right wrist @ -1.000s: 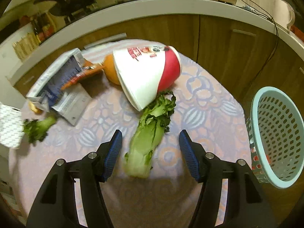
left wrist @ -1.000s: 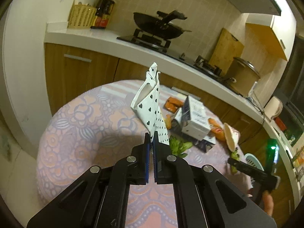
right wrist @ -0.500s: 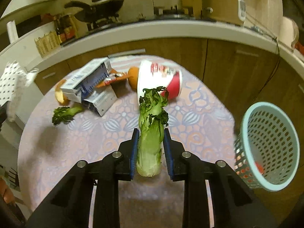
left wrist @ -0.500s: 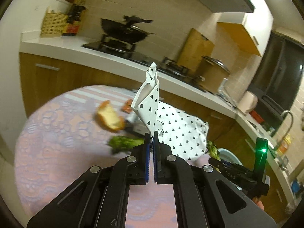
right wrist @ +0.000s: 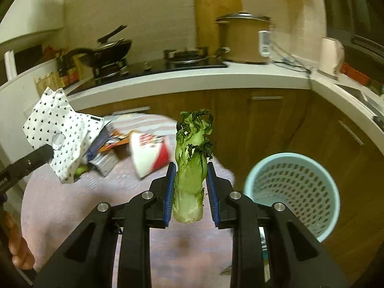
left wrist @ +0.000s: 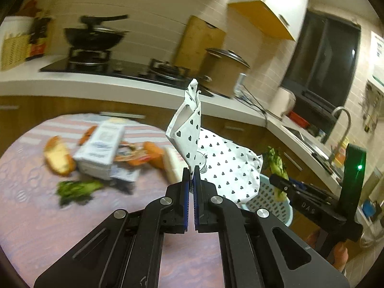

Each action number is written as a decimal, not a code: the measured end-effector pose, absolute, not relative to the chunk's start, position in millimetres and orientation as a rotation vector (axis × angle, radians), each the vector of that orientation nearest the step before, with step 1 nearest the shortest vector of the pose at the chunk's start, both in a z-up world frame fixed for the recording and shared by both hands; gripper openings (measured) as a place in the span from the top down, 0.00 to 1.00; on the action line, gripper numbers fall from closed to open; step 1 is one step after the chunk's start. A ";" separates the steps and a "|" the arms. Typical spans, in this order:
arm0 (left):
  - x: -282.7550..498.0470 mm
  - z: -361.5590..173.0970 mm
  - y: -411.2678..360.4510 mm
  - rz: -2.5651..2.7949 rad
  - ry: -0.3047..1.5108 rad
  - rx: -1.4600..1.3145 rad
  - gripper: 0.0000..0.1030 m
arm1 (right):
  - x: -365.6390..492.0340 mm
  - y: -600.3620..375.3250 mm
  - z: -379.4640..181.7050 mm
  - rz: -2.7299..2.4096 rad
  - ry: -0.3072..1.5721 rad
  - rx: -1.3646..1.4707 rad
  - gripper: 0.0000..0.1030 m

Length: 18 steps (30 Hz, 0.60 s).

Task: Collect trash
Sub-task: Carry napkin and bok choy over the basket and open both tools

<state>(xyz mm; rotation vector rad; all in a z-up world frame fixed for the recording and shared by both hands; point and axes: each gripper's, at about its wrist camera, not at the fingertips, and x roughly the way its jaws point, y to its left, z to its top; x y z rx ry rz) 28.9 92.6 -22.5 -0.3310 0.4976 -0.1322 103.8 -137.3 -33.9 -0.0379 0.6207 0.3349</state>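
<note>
Greens (right wrist: 190, 168) were just clamped and lifted by right gripper (right wrist: 189, 187), paper (left wrist: 192, 139) pinched in left gripper (left wrist: 189, 175); basket (right wrist: 292, 189), lower right, judged next.

The paper (left wrist: 192, 141) is white, dotted all over with small black hearts. The vegetable stalk (right wrist: 190, 165) runs from pale yellowish green at its cut base to dark green at the frilled leaf tips. The basket (right wrist: 291, 192) is light blue with rows of small holes. The cloth on the desk (left wrist: 31, 192) is lilac with a pale lace-like figure and pinkish stripes at the far edge (blurred there). The cup (right wrist: 150, 152) is white with a red band and red print. The carton (left wrist: 99, 151) is white and grey-blue. Both tools are black; their pads (right wrist: 169, 189) are blue.
</note>
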 end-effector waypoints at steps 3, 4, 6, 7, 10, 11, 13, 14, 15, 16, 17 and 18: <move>47.2 -22.3 66.1 -0.182 0.509 -0.316 0.99 | 107.7 -159.8 -30.9 0.279 0.604 -0.041 0.78; 54.1 -23.0 54.6 -0.201 0.516 -0.308 0.99 | 110.2 -171.6 -29.7 0.258 0.601 -0.035 0.78; 64.3 -25.1 35.0 -0.230 0.529 -0.292 0.99 | 115.4 -193.0 -30.3 0.224 0.604 -0.014 0.78; 72.1 -26.6 22.8 -0.250 0.540 -0.281 0.99 | 116.6 -201.7 -31.3 0.209 0.606 -0.007 0.78; 90.5 -32.7 -7.2 -0.297 0.573 -0.256 0.99 | 125.6 -232.4 -38.6 0.155 0.619 0.027 0.78; 96.1 -34.9 -16.9 -0.310 0.583 -0.247 0.99 | 127.8 -240.1 -41.7 0.141 0.625 0.037 0.78; 108.3 -39.7 -35.9 -0.334 0.605 -0.227 0.99 | 133.1 -257.5 -51.3 0.111 0.644 0.064 0.78; 114.7 -42.4 -45.5 -0.347 0.617 -0.216 0.99 | 135.6 -265.1 -55.7 0.100 0.653 0.074 0.78; 119.0 -44.3 -52.4 -0.354 0.625 -0.208 0.99 | 139.1 -274.5 -61.8 0.087 0.667 0.084 0.78; 126.3 -47.9 -63.0 -0.365 0.638 -0.197 0.99 | 140.2 -279.8 -66.0 0.077 0.675 0.088 0.78; 130.4 -49.5 -68.5 -0.372 0.647 -0.192 0.99 | 142.6 -285.4 -71.1 0.065 0.686 0.093 0.78; 137.0 -54.0 -77.8 -0.384 0.662 -0.185 0.99 | 146.0 -293.1 -77.5 0.049 0.700 0.098 0.78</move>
